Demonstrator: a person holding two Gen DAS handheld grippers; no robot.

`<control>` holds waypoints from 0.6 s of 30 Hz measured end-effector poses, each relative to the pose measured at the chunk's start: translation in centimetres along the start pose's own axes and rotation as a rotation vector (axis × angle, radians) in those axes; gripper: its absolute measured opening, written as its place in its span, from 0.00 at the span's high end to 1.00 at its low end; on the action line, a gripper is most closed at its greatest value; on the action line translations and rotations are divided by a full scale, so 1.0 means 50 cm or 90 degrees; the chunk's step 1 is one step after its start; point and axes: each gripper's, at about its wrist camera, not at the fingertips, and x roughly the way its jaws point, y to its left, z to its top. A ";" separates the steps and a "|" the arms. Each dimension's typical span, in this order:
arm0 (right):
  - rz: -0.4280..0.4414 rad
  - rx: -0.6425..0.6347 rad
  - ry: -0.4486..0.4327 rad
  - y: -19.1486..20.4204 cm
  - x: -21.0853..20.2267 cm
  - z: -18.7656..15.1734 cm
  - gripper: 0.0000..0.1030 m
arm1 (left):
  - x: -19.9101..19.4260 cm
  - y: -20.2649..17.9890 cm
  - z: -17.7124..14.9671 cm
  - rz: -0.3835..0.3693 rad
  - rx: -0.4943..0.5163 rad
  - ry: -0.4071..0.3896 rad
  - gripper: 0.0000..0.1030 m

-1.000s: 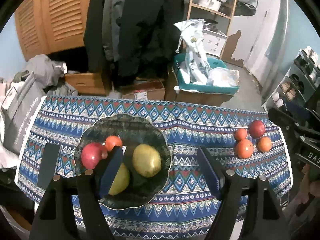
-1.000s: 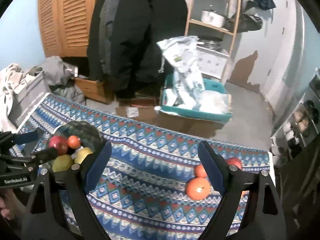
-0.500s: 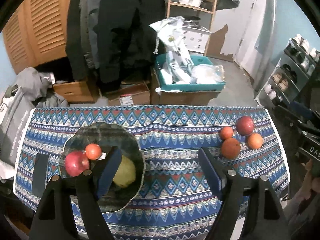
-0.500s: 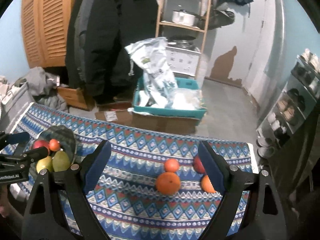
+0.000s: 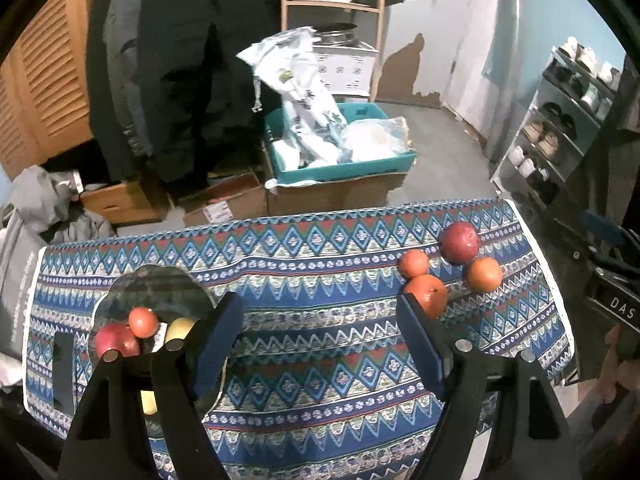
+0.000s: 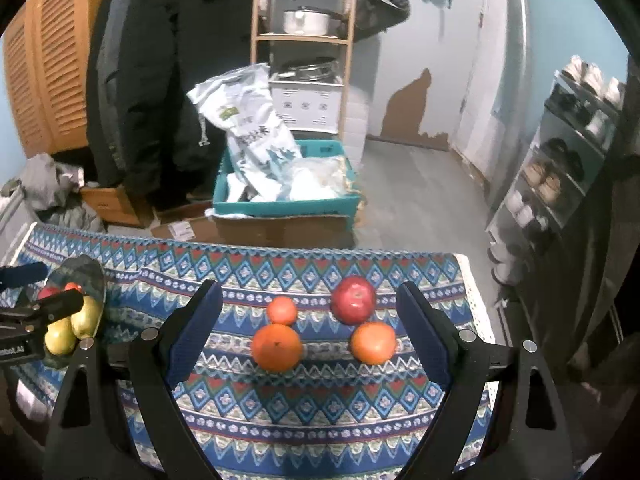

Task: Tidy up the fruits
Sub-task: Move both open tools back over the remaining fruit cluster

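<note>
Between right gripper (image 6: pixel 310 332) jaws, four fruits (image 6: pixel 277 347)

Your left wrist view: above near table edge, facing forward and down across patterned tablecloth (image 5: pixel 320 280), bowl (image 5: pixel 160 284) close at lower left. Your right wrist view: further right, four loose fruits (image 6: pixel 320 328) near, centred. Shared: tablecloth, bowl, fruits, teal crate (image 5: pixel 340 168), shelving.

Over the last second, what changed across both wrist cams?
Both grippers swung rightward along the table: the left gripper left the plate for mid-cloth; the right gripper now frames the four loose fruits, large orange centred. Nothing gripped or released. Jaws stayed open; the fruits did not move.
</note>
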 end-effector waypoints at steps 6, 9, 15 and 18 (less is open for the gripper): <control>-0.016 0.025 0.008 -0.053 0.004 -0.018 0.15 | 0.022 -0.038 0.003 -0.004 0.020 0.008 0.22; -0.024 0.036 0.017 -0.075 0.012 -0.025 0.15 | 0.036 -0.055 0.007 -0.009 0.027 0.013 0.22; -0.033 0.055 0.033 -0.109 0.033 -0.036 0.15 | 0.062 -0.079 0.010 -0.009 0.038 0.026 0.22; -0.028 0.063 0.045 -0.119 0.048 -0.041 0.15 | 0.076 -0.086 0.012 -0.013 0.038 0.035 0.22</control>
